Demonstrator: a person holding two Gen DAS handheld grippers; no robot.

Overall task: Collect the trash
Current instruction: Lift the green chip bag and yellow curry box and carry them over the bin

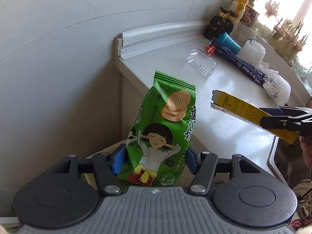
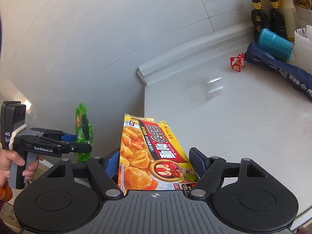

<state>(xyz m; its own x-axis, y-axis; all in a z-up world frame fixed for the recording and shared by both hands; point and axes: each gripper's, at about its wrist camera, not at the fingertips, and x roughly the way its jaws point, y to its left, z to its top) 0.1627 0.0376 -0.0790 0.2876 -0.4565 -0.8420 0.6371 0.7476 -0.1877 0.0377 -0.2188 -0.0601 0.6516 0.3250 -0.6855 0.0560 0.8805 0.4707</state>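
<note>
The white counter [image 1: 224, 105] is the landmark; its end lies under both grippers, and a grey wall [image 1: 68, 39] rises behind it, with a pale trim strip [image 1: 159, 35] along the joint between them.

The left gripper [image 1: 155, 159] is clamped on a green chip bag [image 1: 165, 124]. Its blue pads [image 1: 118, 160] press the lower sides of the bag, which stands up out of the jaws. The bag hangs off the counter's end, in front of the cabinet side below it. In the right wrist view the same gripper [image 2: 78, 138] sits left of the counter's end, held by a hand [image 2: 13, 163].

The right gripper [image 2: 156, 162] grips a yellow curry box [image 2: 154, 152] by its long edges. The box lies flat between the pads, its open far flaps over the counter's near end. From the left wrist view the box [image 1: 243, 111] pokes out over the counter, clear of the surface.

Further along the counter lie a long dark blue wrapper [image 2: 280, 68], with a teal cup [image 2: 273, 43] on its side against it, and white foam nets [image 1: 276, 83]. A clear plastic lid [image 1: 200, 62] rests in the middle of the counter, and a small red wrapper [image 2: 237, 61] lies just beyond it, near the blue wrapper's end. Two black bottles [image 2: 267, 19] with gold collars stand at the back of the counter by the wall, and a white bottle [image 1: 237, 7] with a yellow cap stands beside them.
</note>
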